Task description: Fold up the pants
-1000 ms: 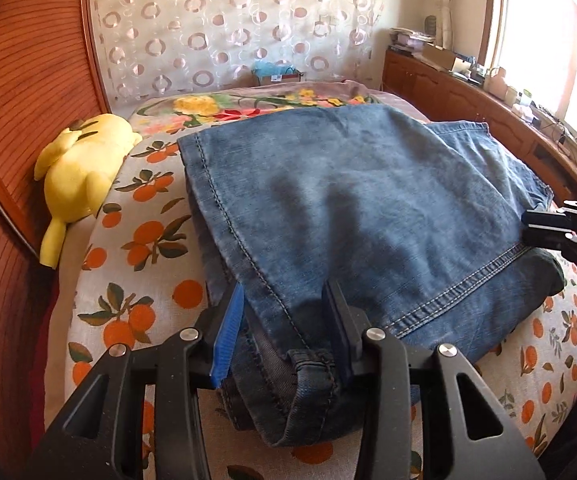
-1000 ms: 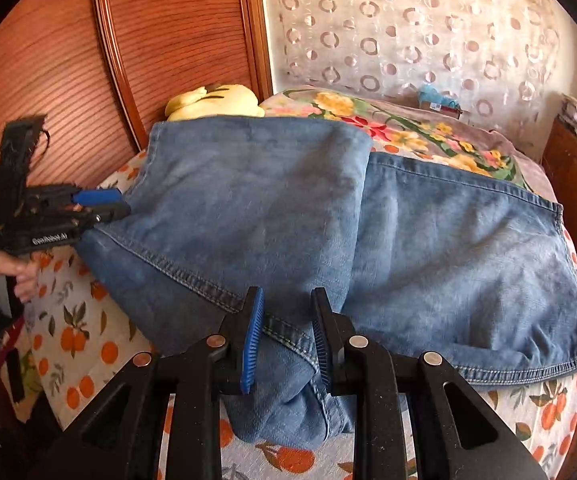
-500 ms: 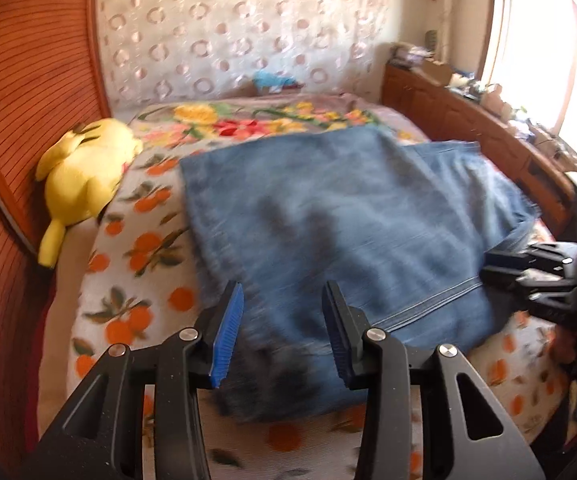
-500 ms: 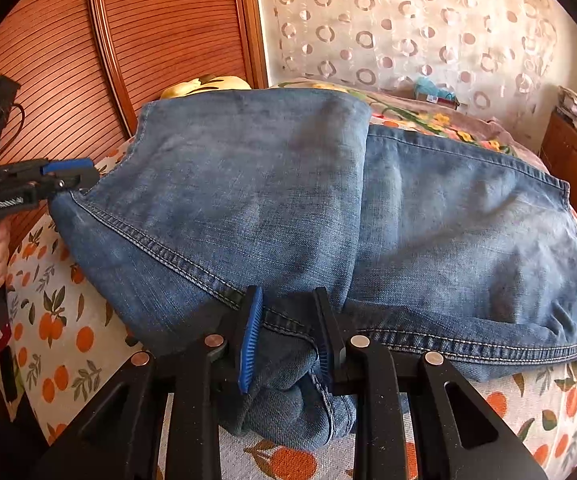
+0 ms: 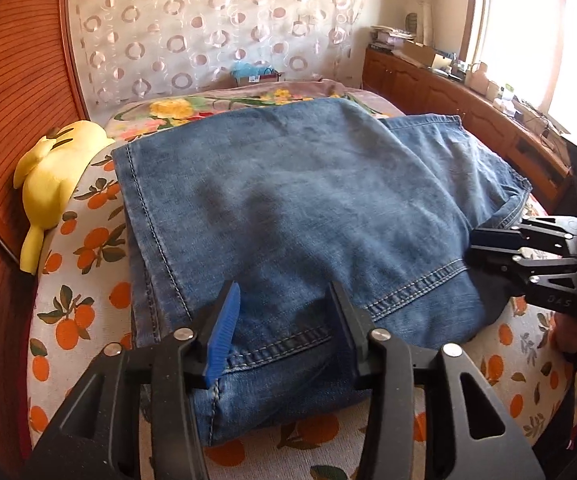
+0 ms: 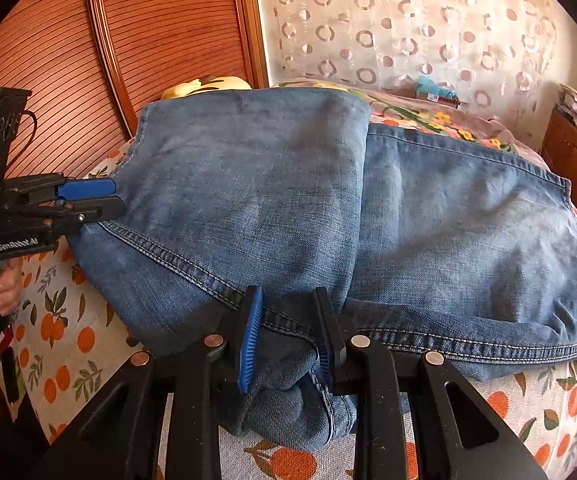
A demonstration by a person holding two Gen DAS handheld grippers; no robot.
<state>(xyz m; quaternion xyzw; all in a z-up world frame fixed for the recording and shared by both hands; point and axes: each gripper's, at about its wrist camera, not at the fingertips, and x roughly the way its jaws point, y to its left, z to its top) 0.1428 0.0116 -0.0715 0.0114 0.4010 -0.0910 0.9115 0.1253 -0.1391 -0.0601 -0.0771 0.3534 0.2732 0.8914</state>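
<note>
Change: since half a second ago the left view has sharpened from blur and the folded denim now lies flat on the bed; the left claw has stayed spread.
Left view, pants: blue jeans [image 5: 288, 216] folded over, upper layer covering most of the lower, stitched seams running to 6 o'clock; they lie on the orange-print bedspread [image 5: 84, 280].
Left view, left gripper [image 5: 284, 320]: fingers wide apart, straddling the near denim edge at 6 o'clock, not pinching it.
Left view, surroundings: yellow plush toy [image 5: 54, 176] at 9 o'clock beside the wooden headboard [image 5: 12, 92]; right gripper [image 5: 474, 250] at 3 o'clock against the denim corner.
Right view, pants: jeans [image 6: 328, 216] fill the centre, fold edge running from 12 to 6 o'clock, bunched cloth at 6 o'clock.
Right view, right gripper [image 6: 286, 334]: fingers part-open around the bunched denim; whether they clamp it I cannot tell.
Right view, surroundings: left gripper [image 6: 104, 198] at 9 o'clock by the jeans' edge; patterned curtain [image 6: 408, 24] at 1 o'clock.
</note>
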